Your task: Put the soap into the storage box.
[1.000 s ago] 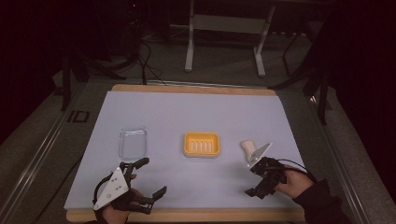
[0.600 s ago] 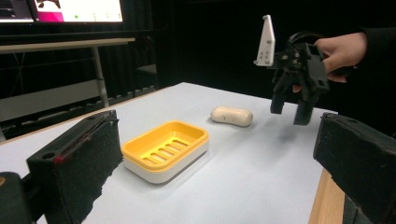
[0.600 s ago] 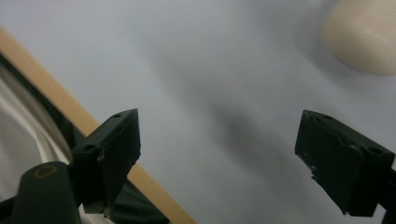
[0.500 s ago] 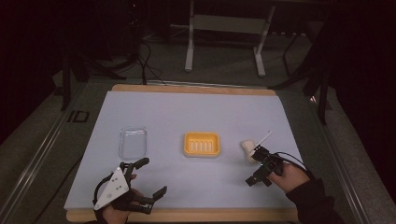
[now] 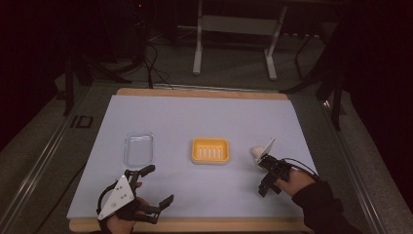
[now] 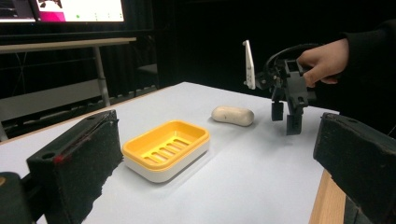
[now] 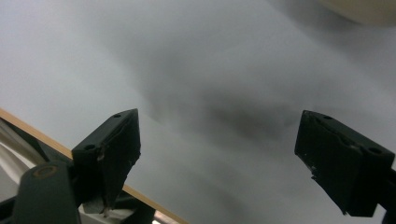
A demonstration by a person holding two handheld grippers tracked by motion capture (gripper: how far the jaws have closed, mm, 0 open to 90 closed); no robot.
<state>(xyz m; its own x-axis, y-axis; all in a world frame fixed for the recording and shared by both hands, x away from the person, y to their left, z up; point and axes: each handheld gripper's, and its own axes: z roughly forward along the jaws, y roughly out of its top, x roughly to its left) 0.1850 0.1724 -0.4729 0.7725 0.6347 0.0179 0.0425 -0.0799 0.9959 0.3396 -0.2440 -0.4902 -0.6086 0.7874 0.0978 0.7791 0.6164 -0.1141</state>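
Right tool (image 5: 267, 183) hanging spread and empty just below the pale soap bar (image 5: 255, 151) at centre right, probably lining up; left tool (image 5: 152, 189) parked spread at lower left, yellow dish (image 5: 210, 150) mid-tabletop.

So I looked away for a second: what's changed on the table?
The right tongs drew back toward the person, away from the soap, jaws open and empty. The soap, dish, clear lid and left tongs stayed put.
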